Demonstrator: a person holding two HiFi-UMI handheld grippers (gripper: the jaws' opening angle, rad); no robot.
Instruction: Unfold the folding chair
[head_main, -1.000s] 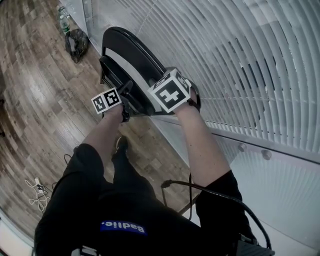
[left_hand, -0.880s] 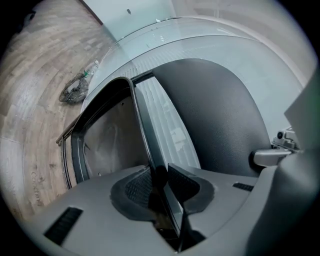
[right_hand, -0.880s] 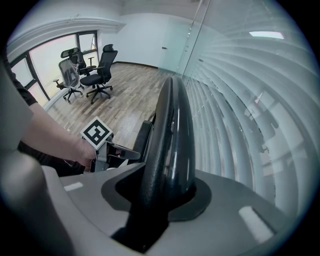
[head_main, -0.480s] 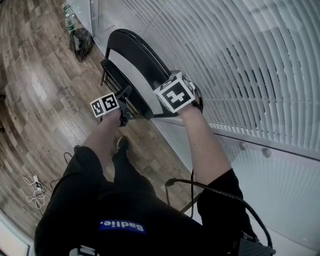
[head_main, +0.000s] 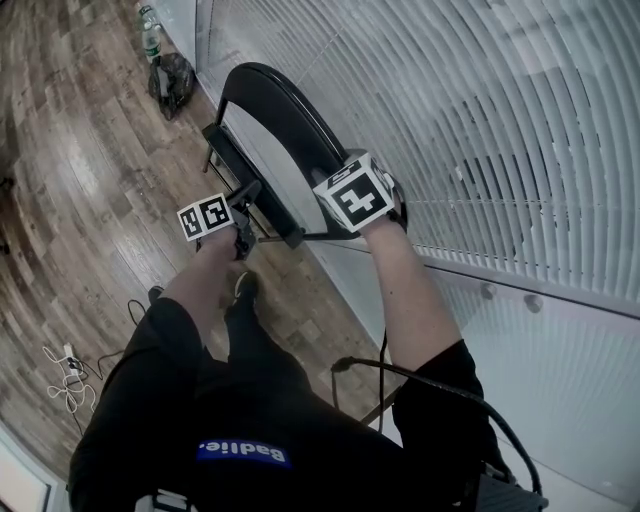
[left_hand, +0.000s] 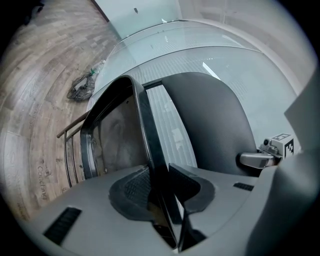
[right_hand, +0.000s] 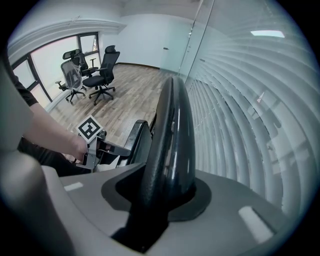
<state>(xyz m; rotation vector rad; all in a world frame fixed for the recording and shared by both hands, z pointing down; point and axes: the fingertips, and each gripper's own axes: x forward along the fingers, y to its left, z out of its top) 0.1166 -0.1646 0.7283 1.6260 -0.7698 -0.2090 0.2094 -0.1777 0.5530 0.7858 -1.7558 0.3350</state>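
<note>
The black folding chair (head_main: 262, 120) stands partly open against the blinds. My right gripper (head_main: 350, 190) is shut on the curved backrest (right_hand: 172, 125) at its top edge, pointing steeply down. My left gripper (head_main: 247, 200) is shut on the thin front edge of the seat (left_hand: 146, 140), and both pads press on it. In the left gripper view the backrest (left_hand: 212, 125) rises to the right of the seat, with the right gripper (left_hand: 262, 159) on it. The right gripper view shows the seat (right_hand: 136, 142) below left with the left gripper (right_hand: 97, 147) on it.
White blinds (head_main: 480, 120) on a glass wall run along the right. A dark bag (head_main: 172, 75) and a bottle (head_main: 150, 38) lie on the wood floor beyond the chair. Cables (head_main: 65, 375) lie at the lower left. Office chairs (right_hand: 90, 72) stand far off. My legs (head_main: 230, 400) are below.
My left gripper has drawn the seat edge leftward, away from the backrest, and the gap between the two grippers has widened. The right gripper keeps its hold on the backrest.
</note>
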